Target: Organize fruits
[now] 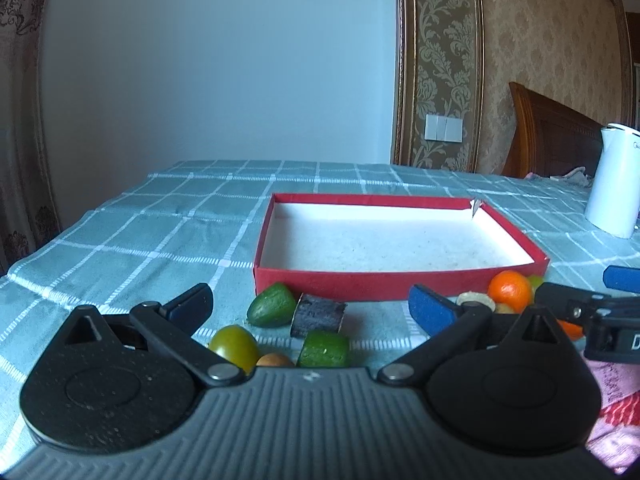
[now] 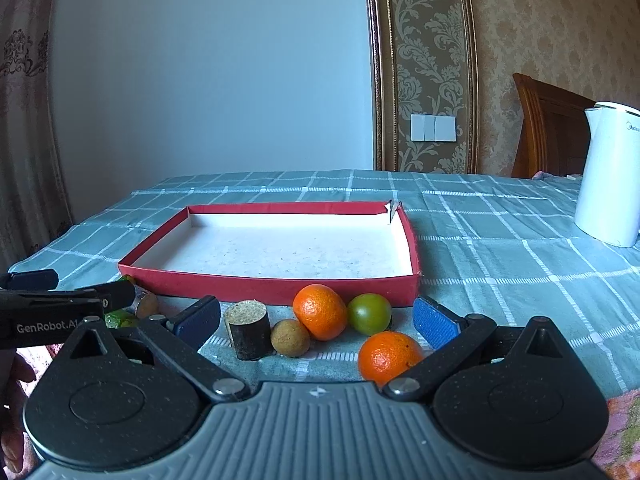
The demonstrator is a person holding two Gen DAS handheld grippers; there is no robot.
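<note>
A red tray (image 2: 276,288) with a white floor sits mid-table, holding nothing. Along its near wall lie 2 oranges (image 2: 320,317), a green tomato (image 2: 369,313), and cucumber pieces (image 1: 271,311).

home bedroom, wooden headboard (image 2: 552,128), damask wallpaper (image 2: 532,40), curtain (image 2: 24,120), checked tablecloth (image 2: 500,240)

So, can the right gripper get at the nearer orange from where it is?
Probably yes. The right gripper is open, and the nearer orange lies on the cloth just inside its right finger, uncovered. The green fruit sits close behind.
</note>
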